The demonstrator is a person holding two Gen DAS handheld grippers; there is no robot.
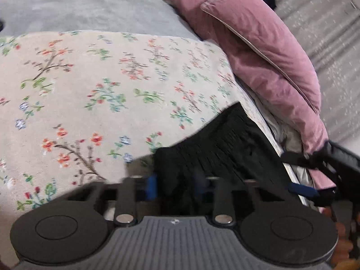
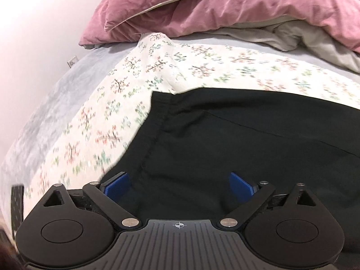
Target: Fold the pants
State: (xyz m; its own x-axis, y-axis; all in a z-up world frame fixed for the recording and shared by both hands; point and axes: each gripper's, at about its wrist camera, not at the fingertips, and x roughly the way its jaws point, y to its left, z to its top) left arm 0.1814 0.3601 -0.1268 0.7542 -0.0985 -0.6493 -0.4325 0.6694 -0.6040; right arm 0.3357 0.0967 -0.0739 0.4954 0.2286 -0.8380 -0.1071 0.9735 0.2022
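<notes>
Black pants [image 2: 236, 135] of smooth woven cloth lie flat on a floral-printed sheet [image 2: 126, 103] that covers a grey bed [image 2: 45, 103]; a stitched side seam runs down the near leg. A crumpled pink duvet [image 2: 225, 6] with pale piping is heaped at the far edge. Only the left wrist view shows the gathered, ribbed waistband [image 1: 220, 139] and the other tool's dark body at the right rim. The left gripper [image 1: 175, 186] has its blue pads [image 1: 151, 185] drawn in close on a bunched fold of the pants, clenched on it. The right gripper [image 2: 178, 184] hangs released above the cloth, its blue pads [image 2: 117, 185] spread wide and gripping nothing
</notes>
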